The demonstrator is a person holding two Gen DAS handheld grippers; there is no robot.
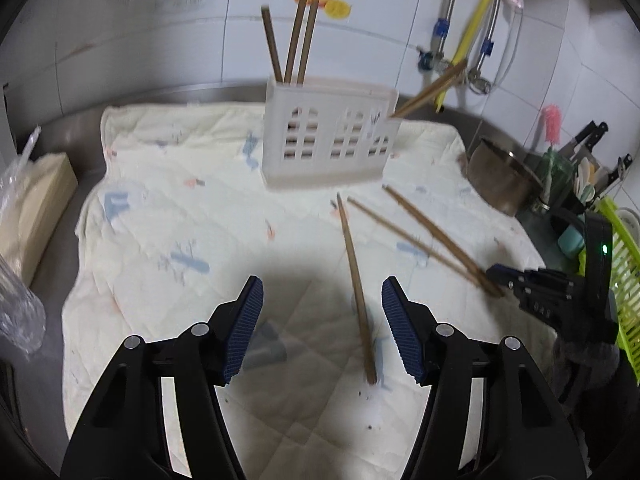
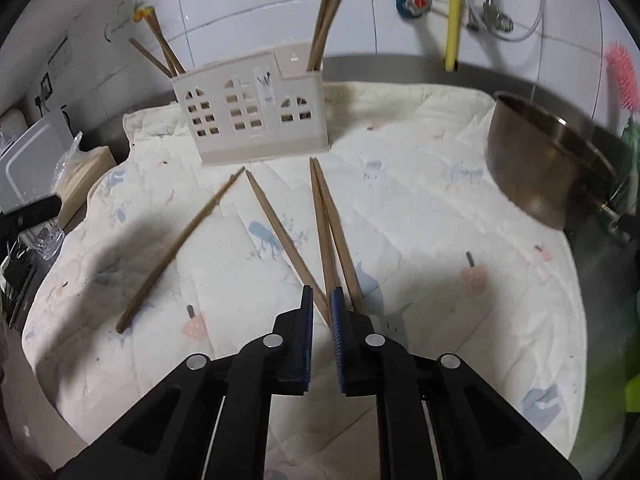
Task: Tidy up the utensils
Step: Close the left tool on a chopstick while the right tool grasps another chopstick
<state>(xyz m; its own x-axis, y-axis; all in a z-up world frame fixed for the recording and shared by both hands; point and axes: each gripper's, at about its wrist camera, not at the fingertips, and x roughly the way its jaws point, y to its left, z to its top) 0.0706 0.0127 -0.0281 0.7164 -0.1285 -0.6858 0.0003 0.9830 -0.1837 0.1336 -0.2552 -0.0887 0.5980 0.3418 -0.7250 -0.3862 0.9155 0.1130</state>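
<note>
Between the wide-open left gripper [image 1: 322, 330] pads lies one chopstick [image 1: 356, 280]; right gripper [image 2: 321, 334] pinches another chopstick's end [image 2: 280, 236].

No legible text anywhere.

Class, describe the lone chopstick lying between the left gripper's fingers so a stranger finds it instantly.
Start at the white house-shaped holder on the cream cloth. In front lie several chopsticks; the lone chopstick runs straight toward the open left gripper, apart from the crossed ones rightward.
</note>
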